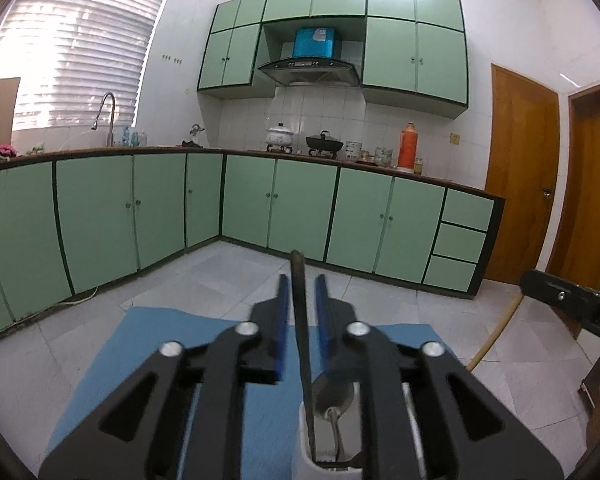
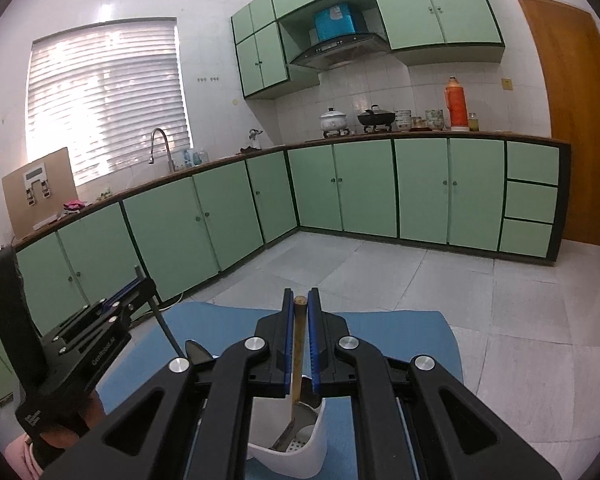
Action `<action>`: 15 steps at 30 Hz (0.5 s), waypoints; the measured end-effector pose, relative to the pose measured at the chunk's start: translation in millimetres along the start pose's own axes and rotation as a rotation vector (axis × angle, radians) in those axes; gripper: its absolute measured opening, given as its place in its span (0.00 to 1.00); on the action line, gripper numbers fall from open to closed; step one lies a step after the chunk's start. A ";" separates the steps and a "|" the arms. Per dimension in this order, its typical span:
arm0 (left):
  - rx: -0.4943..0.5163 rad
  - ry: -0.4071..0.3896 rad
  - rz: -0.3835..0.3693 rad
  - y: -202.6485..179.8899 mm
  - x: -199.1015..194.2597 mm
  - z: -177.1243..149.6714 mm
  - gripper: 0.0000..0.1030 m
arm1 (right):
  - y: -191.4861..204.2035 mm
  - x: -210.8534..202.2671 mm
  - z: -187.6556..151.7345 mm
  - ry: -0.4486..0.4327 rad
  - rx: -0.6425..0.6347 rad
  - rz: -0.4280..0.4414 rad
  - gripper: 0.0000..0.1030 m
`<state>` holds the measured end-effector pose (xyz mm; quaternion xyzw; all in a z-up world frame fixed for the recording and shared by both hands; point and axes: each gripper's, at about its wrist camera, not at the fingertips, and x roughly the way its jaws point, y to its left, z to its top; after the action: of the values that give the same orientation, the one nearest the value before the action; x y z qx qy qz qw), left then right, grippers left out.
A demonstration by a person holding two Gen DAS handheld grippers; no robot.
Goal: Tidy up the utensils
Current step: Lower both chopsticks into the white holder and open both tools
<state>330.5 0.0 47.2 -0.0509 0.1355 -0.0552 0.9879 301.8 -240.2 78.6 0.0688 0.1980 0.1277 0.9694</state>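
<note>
The kitchen fills both views: pale green cabinets (image 1: 284, 208) run in an L under a dark worktop, with more of them on the wall around a range hood (image 1: 310, 72). A window with white blinds (image 2: 108, 100) is on the left and a wooden door (image 2: 576, 112) on the right. The floor (image 2: 500, 300) is of light grey tiles.

In the foreground lies a blue mat (image 2: 400, 332) on the counter. On this mat stands a white utensil holder (image 2: 300, 456), directly under both tools.

The left tool (image 1: 303, 300) has its blue pads a little apart. A dark, thin utensil handle (image 1: 300, 320) stands upright between them with a gap visible on each side, so the pads do not press on it. The lower end of this handle goes down into the white holder, where the bowl of a metal spoon (image 1: 334, 394) also lies. In the right wrist view the same tool (image 2: 138, 286) appears at the left with this dark handle hanging below it.

The right tool (image 2: 300, 312) is clamped on a wooden handle (image 2: 299, 344). The handle is upright, its top end just above the pads, and its lower part reaches into the holder, where a perforated metal head (image 2: 296, 444) is seen.
</note>
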 end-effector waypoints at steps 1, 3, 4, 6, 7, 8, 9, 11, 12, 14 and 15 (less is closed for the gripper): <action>-0.007 0.000 0.002 1.3 -1.7 0.1 0.26 | -0.3 -0.5 -0.1 0.000 -0.001 -0.009 0.09; -0.023 -0.008 0.004 6.5 -8.9 0.4 0.34 | -0.6 -3.1 -0.6 -0.002 -0.008 -0.024 0.20; -0.026 -0.012 0.005 7.1 -11.8 0.7 0.39 | -0.9 -5.2 -0.8 -0.006 -0.005 -0.029 0.28; -0.031 -0.020 0.010 9.7 -20.5 1.1 0.49 | -3.1 -11.2 -2.4 -0.019 0.007 -0.046 0.43; -0.034 -0.026 0.011 11.5 -25.4 1.1 0.53 | -4.2 -15.4 -3.3 -0.030 0.012 -0.054 0.50; -0.035 -0.030 0.012 11.7 -29.3 1.6 0.56 | -4.9 -18.2 -4.0 -0.037 0.014 -0.059 0.52; -0.035 -0.037 0.012 13.5 -36.2 1.1 0.60 | -5.8 -22.5 -5.3 -0.045 0.016 -0.064 0.57; -0.034 -0.041 0.010 13.5 -44.5 -0.1 0.68 | -5.9 -31.3 -9.0 -0.057 0.017 -0.076 0.63; -0.033 -0.045 0.010 14.2 -50.9 -1.4 0.73 | -5.5 -35.2 -11.4 -0.062 0.016 -0.080 0.64; -0.030 -0.046 0.010 14.9 -62.1 -5.3 0.78 | -4.6 -42.2 -17.3 -0.065 0.011 -0.084 0.69; -0.029 -0.045 0.008 15.0 -67.0 -7.2 0.81 | -3.8 -45.2 -20.0 -0.067 0.011 -0.088 0.73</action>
<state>265.8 22.4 56.1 -0.0661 0.1141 -0.0479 0.9901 254.4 -254.6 76.2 0.0695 0.1690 0.0817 0.9798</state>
